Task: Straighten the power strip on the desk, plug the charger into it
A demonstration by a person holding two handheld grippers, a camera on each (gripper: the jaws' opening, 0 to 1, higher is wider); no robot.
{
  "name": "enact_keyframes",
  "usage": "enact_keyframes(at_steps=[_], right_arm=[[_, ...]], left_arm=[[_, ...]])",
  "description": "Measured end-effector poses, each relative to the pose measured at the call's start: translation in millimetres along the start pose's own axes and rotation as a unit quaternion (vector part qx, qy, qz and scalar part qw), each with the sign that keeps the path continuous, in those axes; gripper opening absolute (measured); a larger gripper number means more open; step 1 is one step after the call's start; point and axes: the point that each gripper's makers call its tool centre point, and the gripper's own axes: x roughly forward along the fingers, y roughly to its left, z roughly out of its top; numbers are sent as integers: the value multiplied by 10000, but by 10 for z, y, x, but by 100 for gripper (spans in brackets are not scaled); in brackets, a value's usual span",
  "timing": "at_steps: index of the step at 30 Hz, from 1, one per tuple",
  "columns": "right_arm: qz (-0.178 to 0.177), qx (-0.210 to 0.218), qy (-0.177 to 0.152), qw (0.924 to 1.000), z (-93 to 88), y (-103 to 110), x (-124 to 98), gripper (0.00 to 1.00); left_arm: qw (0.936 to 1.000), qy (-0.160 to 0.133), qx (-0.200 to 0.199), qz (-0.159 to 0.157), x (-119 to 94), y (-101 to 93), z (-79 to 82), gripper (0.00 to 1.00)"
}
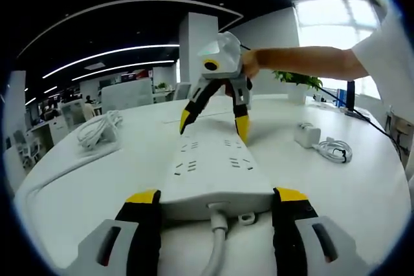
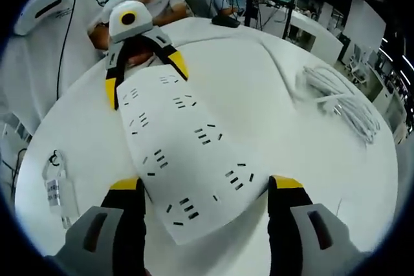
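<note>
White desk [image 1: 77, 179] carries a coiled cable [image 1: 97, 130], then the strip [image 1: 213, 166] lying mid-desk, bracketed at each end by the wide-open left gripper [image 1: 217, 208] and right gripper [image 1: 213, 124], apparently for squaring it, with the charger [image 1: 307, 135] waiting rightmost.

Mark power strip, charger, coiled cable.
power strip [image 1: 217, 166], left gripper view, top face among the sockets
charger [image 1: 306, 135], left gripper view, white body
coiled cable [image 2: 343, 98], right gripper view, bundle's middle
</note>
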Motion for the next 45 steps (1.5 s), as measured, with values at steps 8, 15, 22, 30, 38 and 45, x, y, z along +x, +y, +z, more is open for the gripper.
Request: enact_keyframes(at_steps=[8,15,22,30,38,45], right_arm=[[-16,-9,-35,10000,-18,-42,-3,75],[-61,35,-20,10000,-11,18,-4,75],[-132,125,-86,9998,-28,44,-18,75],[-177,182,-71,9997,-8,116,-14,75],[-225,238,-106,9994,-4,155,-14,75],[-282,322,-94,9990,3,187,-15,75]], left_arm=[[10000,8,0,-4,3,-2,4,70],[10000,26,6,-54,0,-5,-2,70],[9999,55,20,-150,-8,-15,-10,70],[9997,102,0,-220,-15,-24,-18,70],[9995,127,-18,-303,-29,-37,-25,70],[9992,151,5,-379,-38,-24,-26,70]])
